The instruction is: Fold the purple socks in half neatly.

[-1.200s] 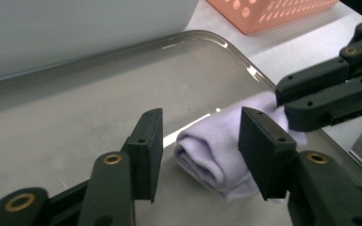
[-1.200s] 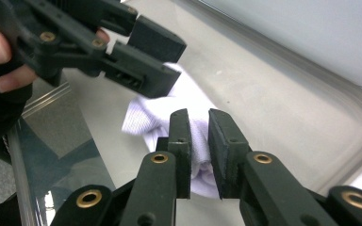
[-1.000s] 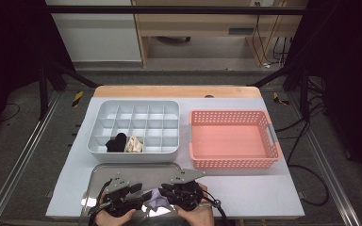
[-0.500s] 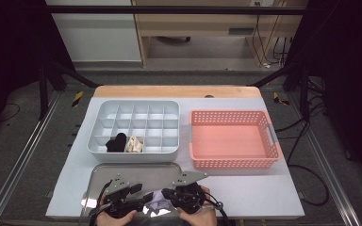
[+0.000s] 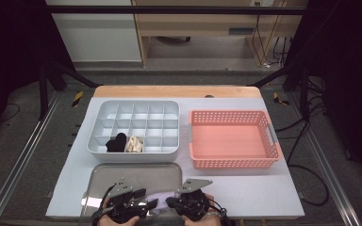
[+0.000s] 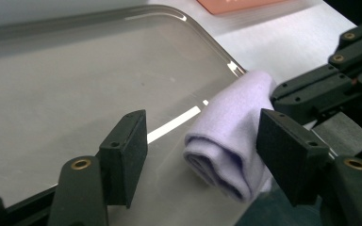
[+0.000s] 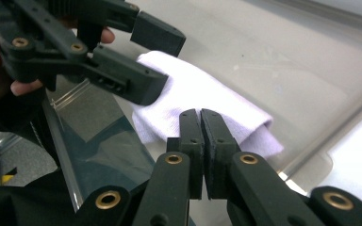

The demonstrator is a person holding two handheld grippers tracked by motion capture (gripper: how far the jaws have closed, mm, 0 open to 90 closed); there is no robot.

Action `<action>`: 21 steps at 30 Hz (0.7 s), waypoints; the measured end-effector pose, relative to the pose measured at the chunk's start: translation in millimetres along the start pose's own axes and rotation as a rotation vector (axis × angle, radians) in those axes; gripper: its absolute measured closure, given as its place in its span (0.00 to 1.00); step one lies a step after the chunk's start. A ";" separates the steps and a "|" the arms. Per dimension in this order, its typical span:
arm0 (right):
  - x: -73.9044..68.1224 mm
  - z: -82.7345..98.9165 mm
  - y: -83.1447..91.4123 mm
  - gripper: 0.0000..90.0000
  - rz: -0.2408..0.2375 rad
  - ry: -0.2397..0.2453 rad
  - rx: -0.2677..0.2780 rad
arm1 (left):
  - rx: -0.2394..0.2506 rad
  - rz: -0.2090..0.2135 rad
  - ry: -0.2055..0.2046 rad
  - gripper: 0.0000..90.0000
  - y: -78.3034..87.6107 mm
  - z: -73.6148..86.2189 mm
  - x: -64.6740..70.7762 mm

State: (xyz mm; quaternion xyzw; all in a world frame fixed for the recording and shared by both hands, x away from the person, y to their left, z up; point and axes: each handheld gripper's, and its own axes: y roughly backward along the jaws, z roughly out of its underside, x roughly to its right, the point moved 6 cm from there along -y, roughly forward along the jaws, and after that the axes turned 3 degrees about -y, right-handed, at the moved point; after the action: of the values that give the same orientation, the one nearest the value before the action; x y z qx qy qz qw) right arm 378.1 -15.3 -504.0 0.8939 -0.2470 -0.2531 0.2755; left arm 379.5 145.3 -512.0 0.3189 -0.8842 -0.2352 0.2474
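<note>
A rolled lilac cloth [image 5: 161,197] lies on the near right part of a shiny metal tray [image 5: 136,172]. In the left gripper view the cloth [image 6: 231,132] sits between the jaws of my left gripper [image 6: 200,141], close to the right-hand pad. These jaws have just been opening and stand wide, so nothing is pressed. My right gripper [image 7: 200,115] is shut, its tips pinched into the end of the cloth [image 7: 202,89]. From the high view, the left gripper [image 5: 152,204] and right gripper [image 5: 170,202] point at each other over the cloth.
Behind the metal tray stands a grey compartment box [image 5: 133,106] with a black roll [image 5: 117,142] and a beige roll [image 5: 134,144] in its front row. A pink mesh basket [image 5: 268,136] sits to its right. The table's front edge runs just under my hands.
Both grippers have slid a little toward the near edge of the table. The left jaws have spread apart, and the right gripper has closed in on the cloth's end.
</note>
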 end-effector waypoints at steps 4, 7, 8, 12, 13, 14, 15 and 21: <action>1.9 2.8 1.3 0.98 -0.001 -0.027 0.001 | -0.014 0.026 -0.013 0.37 -4.1 3.3 6.6; 3.5 3.9 1.7 0.99 0.010 -0.025 0.008 | -0.022 0.040 -0.018 0.37 -7.6 4.4 9.7; 4.9 4.4 1.9 0.99 0.020 -0.032 0.015 | -0.030 0.055 -0.018 0.37 -9.8 4.6 11.3; 6.8 5.0 1.8 0.99 0.027 -0.026 0.019 | -0.036 0.080 -0.019 0.42 -11.8 5.1 14.2; 7.5 5.0 1.1 0.99 0.031 -0.024 0.021 | -0.037 0.089 -0.020 0.47 -12.3 5.1 15.0; 7.9 4.9 0.7 0.99 0.031 -0.020 0.024 | -0.039 0.095 -0.020 0.49 -12.7 5.1 15.7; 8.1 4.9 0.3 0.98 0.032 -0.017 0.027 | -0.040 0.100 -0.021 0.51 -13.1 4.9 16.1; 10.2 4.8 -1.6 0.98 0.039 -0.003 0.036 | -0.053 0.121 -0.009 0.62 -15.7 3.9 18.4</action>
State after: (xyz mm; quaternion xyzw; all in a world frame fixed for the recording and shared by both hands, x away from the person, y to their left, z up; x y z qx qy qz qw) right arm 383.4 -21.8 -511.7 0.8934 -0.2692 -0.2448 0.2636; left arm 371.9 123.0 -518.7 0.2569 -0.8964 -0.2448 0.2655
